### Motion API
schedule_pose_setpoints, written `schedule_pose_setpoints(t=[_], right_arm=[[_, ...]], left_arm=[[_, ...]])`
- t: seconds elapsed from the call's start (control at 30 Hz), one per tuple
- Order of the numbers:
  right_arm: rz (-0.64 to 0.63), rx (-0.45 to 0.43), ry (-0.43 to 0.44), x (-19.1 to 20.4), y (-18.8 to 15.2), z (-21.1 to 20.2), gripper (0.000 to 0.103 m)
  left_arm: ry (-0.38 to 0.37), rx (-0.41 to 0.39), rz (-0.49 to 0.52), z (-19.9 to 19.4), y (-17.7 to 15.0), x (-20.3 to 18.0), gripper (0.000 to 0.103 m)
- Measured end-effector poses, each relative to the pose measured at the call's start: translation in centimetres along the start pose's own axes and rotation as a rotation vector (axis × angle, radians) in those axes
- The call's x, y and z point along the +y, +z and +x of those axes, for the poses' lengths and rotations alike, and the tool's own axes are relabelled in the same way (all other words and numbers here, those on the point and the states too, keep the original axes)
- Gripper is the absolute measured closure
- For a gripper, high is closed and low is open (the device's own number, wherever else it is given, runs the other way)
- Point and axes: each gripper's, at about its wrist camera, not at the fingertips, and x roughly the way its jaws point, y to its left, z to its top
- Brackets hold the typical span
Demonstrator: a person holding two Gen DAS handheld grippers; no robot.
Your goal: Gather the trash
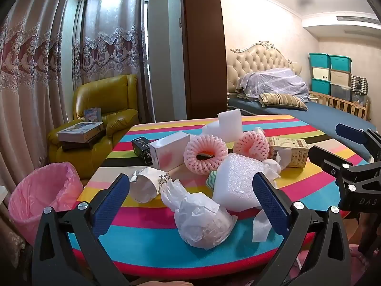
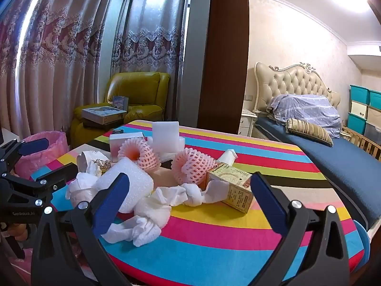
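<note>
A heap of trash lay on the striped table [image 1: 147, 243], with both handheld grippers hanging over its near edge. The left gripper [image 1: 191, 190] had its jaws spread wide and grasped nothing; between its blue fingers [image 1: 114, 195], seen from its own camera, sat a crumpled plastic wrap [image 1: 202, 219] at 6 o'clock in the heap, apart from both pads. A white foam block [image 1: 238, 181] rested just beside the right-hand finger, and a paper cup [image 1: 145, 186] lay on its side near the left-hand one. Two pink foam nets [image 1: 204, 155] sat at the heap's centre, a white box [image 1: 169, 152] at 10 o'clock and a yellow carton [image 1: 289, 152] at 2 o'clock. A taller foam slab [image 1: 229, 124] stood upright at 12 o'clock. A pink-lined bin [image 1: 42, 197] waited off the table at 9 o'clock, in front of a yellow armchair [image 1: 104, 104].

The right gripper [image 2: 190, 190] was likewise released and empty. In its camera, wads of white tissue [image 2: 147, 217] lay nearest between the fingers, with the carton [image 2: 235, 188] near the right-hand finger [image 2: 269, 202]. A bed [image 2: 333, 162] stood at 3 o'clock.
</note>
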Motion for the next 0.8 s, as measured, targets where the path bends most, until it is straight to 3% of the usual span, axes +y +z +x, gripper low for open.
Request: schedule_pose_setpoints(t=[0.8], right_arm=[[-0.005, -0.004, 0.001, 0.20, 0.09, -0.26, 0.004]], left_arm=[[-0.006, 0.003, -0.014, -0.03, -0.07, 0.13, 0.006]])
